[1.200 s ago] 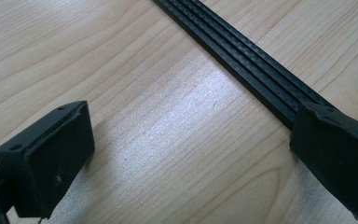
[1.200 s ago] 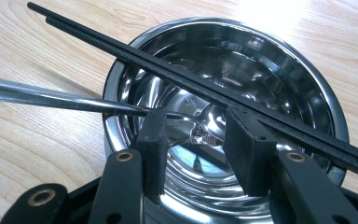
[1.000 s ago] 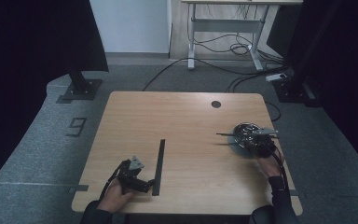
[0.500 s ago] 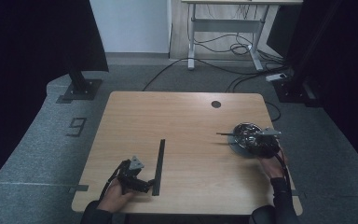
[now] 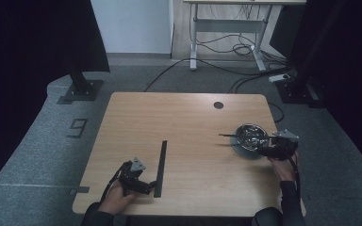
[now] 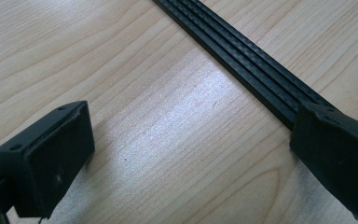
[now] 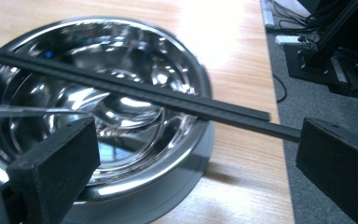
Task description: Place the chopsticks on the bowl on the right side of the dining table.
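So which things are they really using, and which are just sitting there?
In use:
- black ruler, by the open left gripper
- chopsticks lying across the steel bowl, by the open right gripper

Just there:
- floor cables
- desk frame

Black two-jawed tools (image 5: 139, 181) with grey three-cornered plates, dark sleeves (image 5: 290, 197).

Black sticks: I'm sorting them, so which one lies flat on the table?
The long ruler-like strip beside the left gripper; the thin chopsticks rest across the steel bowl.
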Available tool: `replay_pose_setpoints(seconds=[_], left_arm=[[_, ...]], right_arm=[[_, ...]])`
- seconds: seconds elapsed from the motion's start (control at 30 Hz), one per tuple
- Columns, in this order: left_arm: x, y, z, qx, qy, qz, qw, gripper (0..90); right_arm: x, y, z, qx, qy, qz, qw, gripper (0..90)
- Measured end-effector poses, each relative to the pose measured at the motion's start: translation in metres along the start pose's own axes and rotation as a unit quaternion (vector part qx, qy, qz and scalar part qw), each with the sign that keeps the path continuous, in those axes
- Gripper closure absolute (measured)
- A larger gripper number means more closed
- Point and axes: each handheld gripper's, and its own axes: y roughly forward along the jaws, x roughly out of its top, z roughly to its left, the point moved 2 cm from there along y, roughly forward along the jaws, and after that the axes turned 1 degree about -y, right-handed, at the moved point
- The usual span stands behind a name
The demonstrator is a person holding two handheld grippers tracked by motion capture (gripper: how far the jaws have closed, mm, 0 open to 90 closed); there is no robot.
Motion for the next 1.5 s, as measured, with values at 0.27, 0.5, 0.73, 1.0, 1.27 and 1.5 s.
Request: replay_pose_setpoints(seconds=[0.27,0.5,0.73,1.0,1.27,1.5], left_arm=[[0.0,0.0,0.0,0.0,-0.002,0.0,1.0,0.0],[0.0,0.0,0.0,0.0,-0.001,0.0,1.0,0.0],[0.0,0.0,0.0,0.0,-0.001,0.001,1.0,0.0],[0.0,0.0,0.0,0.0,-0.001,0.001,1.0,0.0],[0.0,0.0,0.0,0.0,-0.001,0.001,1.0,0.0],[0.0,0.0,0.0,0.0,-0.001,0.0,1.0,0.0]], right_arm=[[-0.008,0.004,-0.014,-0.003,0.027,-0.007,0.9996,0.0],[-0.011,0.008,-0.018,0.008,0.042,-0.016,0.9989,0.0],[-0.013,0.012,-0.021,0.018,0.049,-0.022,0.9984,0.0],[-0.013,0.013,-0.02,0.026,0.048,-0.02,0.9983,0.2],[-0.012,0.013,-0.016,0.028,0.039,-0.018,0.9987,1.7],[-0.011,0.013,-0.013,0.03,0.033,-0.017,0.9988,2.7]])
